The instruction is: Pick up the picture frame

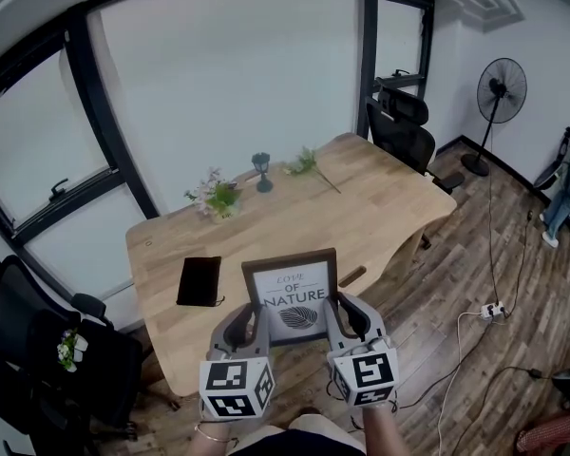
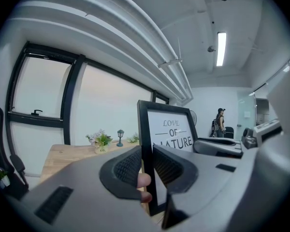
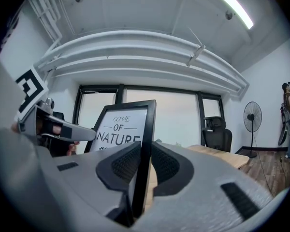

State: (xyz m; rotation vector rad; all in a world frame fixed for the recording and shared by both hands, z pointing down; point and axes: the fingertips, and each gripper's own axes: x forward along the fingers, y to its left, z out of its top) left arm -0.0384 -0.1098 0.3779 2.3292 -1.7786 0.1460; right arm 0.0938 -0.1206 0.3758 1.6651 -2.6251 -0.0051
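The picture frame (image 1: 291, 293) is black, with a white print reading "LOVE OF NATURE", and is held upright just above the near edge of the wooden table (image 1: 380, 207). My left gripper (image 1: 254, 319) is shut on its left edge, and in the left gripper view the ribbed pads (image 2: 128, 167) clamp the frame's (image 2: 170, 129) black border. My right gripper (image 1: 336, 313) is shut on the right edge. In the right gripper view that gripper (image 3: 144, 166) pinches the frame's (image 3: 120, 127) side bar. The frame's lower edge is hidden behind the grippers.
On the table lie a black notebook (image 1: 199, 280), a small flower pot (image 1: 218, 199), a little lamp figurine (image 1: 262, 171) and a green sprig (image 1: 306, 162). Office chairs (image 1: 404, 126) stand at the far end and a fan (image 1: 500, 93) beyond. A power strip (image 1: 494, 309) lies on the floor.
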